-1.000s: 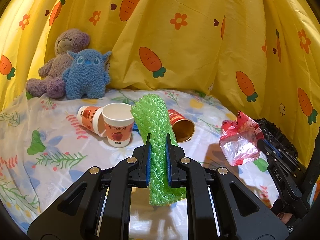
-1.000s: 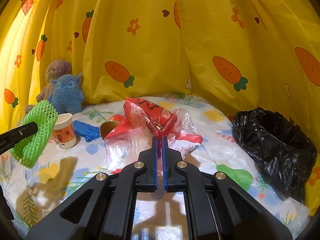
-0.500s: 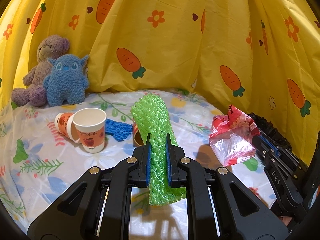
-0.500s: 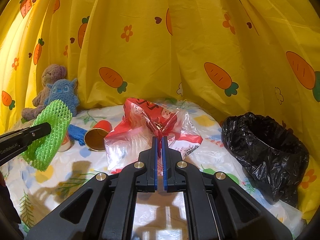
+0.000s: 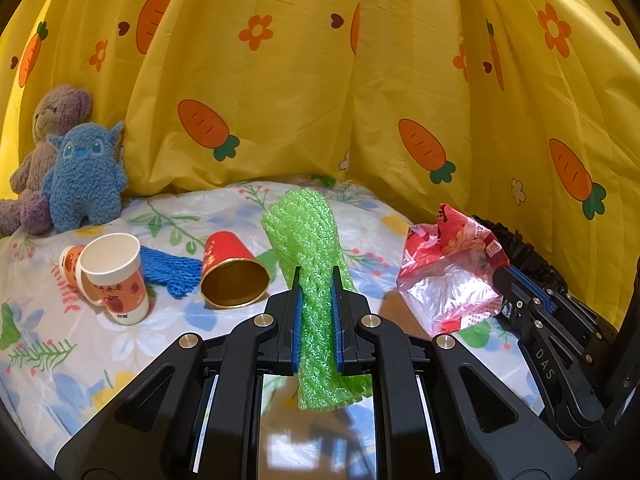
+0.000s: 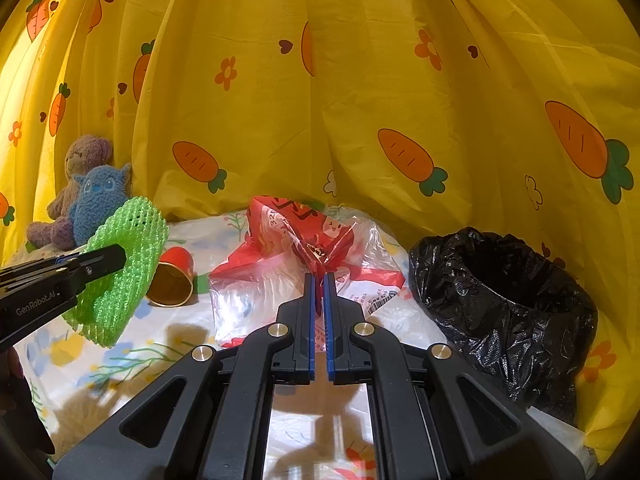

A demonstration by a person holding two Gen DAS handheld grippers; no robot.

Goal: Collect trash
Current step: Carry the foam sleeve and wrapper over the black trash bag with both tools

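Warm, bright light; sharp shadows below (fisheye-bent, dark-cornered edges).

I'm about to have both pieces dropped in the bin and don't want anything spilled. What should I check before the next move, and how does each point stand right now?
1. Left gripper clamped on the green foam net: ok, the pads squeeze its middle.
2. Right gripper clamped on the red and clear plastic bag: ok, the jaws pinch a red fold.
3. Black bin bag mouth open: ok, the rim gapes upward.
4. Right gripper's load over the opening: not ok, the plastic bag hangs left of the bin.
5. Room inside the bin: cannot tell, the interior is dark.
6. Other trash left: not ok, red cup, paper cups and blue net lie on the sheet.
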